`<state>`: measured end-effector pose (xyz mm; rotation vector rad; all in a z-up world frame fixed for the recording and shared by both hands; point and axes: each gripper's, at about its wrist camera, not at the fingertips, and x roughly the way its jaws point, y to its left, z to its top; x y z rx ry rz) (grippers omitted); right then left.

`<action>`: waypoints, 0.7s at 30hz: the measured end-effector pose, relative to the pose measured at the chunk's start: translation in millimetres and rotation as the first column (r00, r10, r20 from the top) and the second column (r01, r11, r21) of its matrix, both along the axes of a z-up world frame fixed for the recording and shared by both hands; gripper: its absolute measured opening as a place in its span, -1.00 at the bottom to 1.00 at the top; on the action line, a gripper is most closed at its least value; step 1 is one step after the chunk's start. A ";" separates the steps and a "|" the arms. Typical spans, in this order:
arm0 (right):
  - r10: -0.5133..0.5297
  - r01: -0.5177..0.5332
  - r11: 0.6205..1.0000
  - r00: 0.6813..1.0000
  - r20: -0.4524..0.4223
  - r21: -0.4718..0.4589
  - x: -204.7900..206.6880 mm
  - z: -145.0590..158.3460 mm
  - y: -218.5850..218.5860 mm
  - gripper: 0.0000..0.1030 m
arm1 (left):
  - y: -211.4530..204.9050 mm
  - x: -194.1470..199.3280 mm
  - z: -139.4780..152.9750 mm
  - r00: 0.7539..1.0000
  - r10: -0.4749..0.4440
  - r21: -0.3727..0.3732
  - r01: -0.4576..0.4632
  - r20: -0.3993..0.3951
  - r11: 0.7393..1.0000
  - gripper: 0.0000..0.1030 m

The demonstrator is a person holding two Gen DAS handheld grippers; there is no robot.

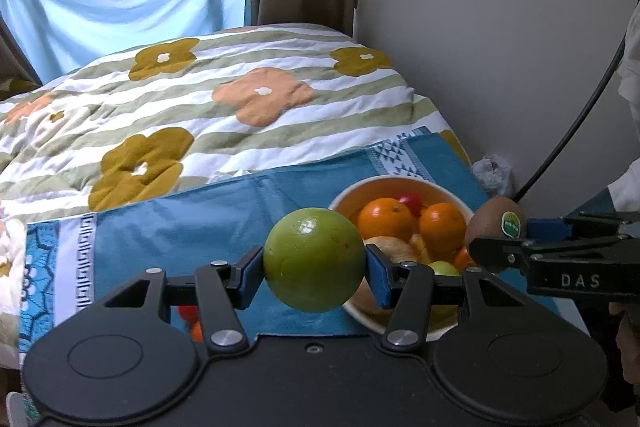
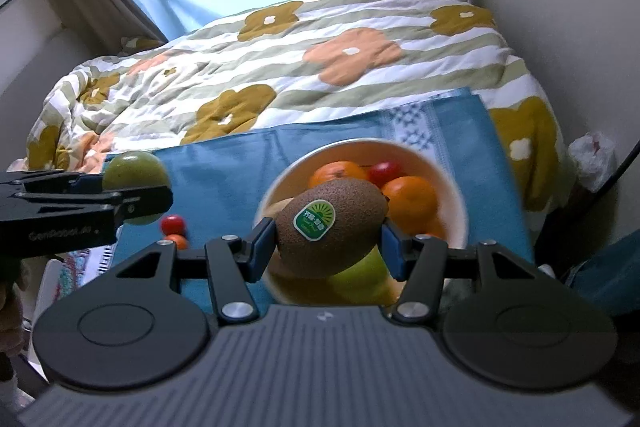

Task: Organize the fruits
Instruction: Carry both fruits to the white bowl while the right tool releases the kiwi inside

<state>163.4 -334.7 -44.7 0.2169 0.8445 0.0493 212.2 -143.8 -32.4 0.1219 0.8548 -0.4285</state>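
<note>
My left gripper [image 1: 315, 267] is shut on a round green apple [image 1: 314, 259] and holds it above the blue cloth [image 1: 180, 223], just left of the bowl. My right gripper [image 2: 328, 239] is shut on a brown kiwi [image 2: 332, 227] with a green sticker, held over the bowl [image 2: 452, 187]. The white bowl [image 1: 360, 191] holds oranges [image 1: 384, 219], a small red fruit [image 1: 412, 202] and green and pale fruit. In the right wrist view the apple [image 2: 134, 171] and left gripper show at the left. The kiwi [image 1: 496, 223] shows at the right of the left wrist view.
A small red tomato [image 2: 173, 225] and a small orange fruit [image 2: 178, 241] lie on the blue cloth [image 2: 224, 167] left of the bowl. The cloth lies on a bed with a flowered quilt [image 1: 200, 107]. A wall [image 1: 500, 47] and a black cable [image 1: 580, 119] are at the right.
</note>
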 end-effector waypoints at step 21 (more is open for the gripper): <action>0.224 -0.224 0.973 0.975 -0.012 -0.063 52.2 -49.0 -23.6 0.38 | -41.5 33.0 -33.1 0.995 0.099 0.015 -0.099 -0.025 0.995 0.12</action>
